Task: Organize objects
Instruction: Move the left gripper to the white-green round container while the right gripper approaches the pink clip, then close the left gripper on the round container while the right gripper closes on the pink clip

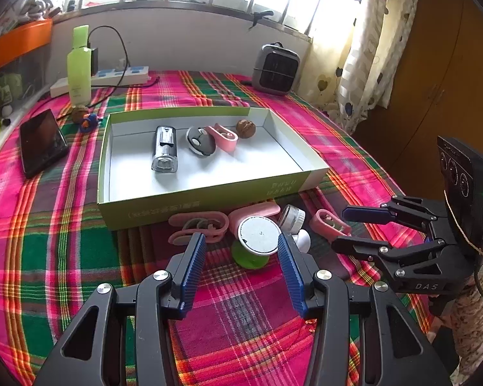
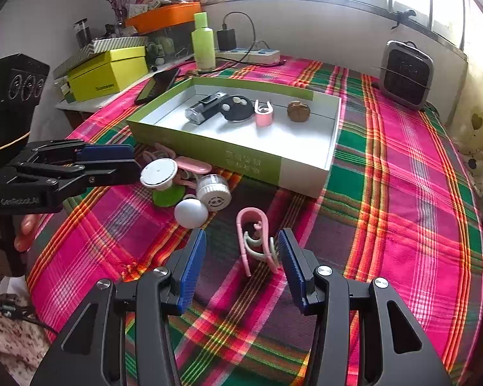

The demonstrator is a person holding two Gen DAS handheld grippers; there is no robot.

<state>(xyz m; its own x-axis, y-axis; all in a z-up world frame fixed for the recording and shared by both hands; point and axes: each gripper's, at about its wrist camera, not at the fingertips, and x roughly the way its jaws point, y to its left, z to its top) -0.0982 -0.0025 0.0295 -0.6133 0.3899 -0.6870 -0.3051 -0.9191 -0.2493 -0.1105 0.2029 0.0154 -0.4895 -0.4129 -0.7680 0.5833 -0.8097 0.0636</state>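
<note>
1. A worktop covered by a pink, green and orange plaid cloth [image 1: 64,231] stands below a bright window, with a flowered curtain [image 1: 364,48] at 2 o'clock in the left wrist view.
2. A shallow green cardboard box with a white inside [image 1: 190,201] lies in the middle of the cloth. In it, in a row, are a clear and black cylindrical device [image 1: 165,148], a black round case with white buttons [image 1: 200,141], a pink plastic clip [image 1: 223,136] and a brown walnut [image 1: 245,128].
3. At 10 o'clock of the box lie a black phone [image 1: 42,143], a second walnut [image 1: 80,113] and a small blue and orange toy [image 1: 90,121]; a tall green bottle [image 1: 79,64] and a white power strip [image 1: 119,75] stand behind them. A grey square heater [image 1: 275,69] sits at 1 o'clock.
4. Just in front of the box lies a loose cluster: pink and grey clips [image 1: 198,225], a green spool with a white round top [image 1: 257,234], a small clear jar with a white ribbed lid [image 2: 213,189], a white ball [image 2: 191,213] and another pink clip with a grey inner part [image 2: 256,241].
5. The left tongs [image 1: 241,251] are spread apart, with the green spool between the blue pads and no contact that I can see.
6. The right tongs [image 2: 241,251] are also spread apart, low over the cloth, with the pink clip at 12 o'clock between the pads; its right edge looks to be right at the right pad.
</note>
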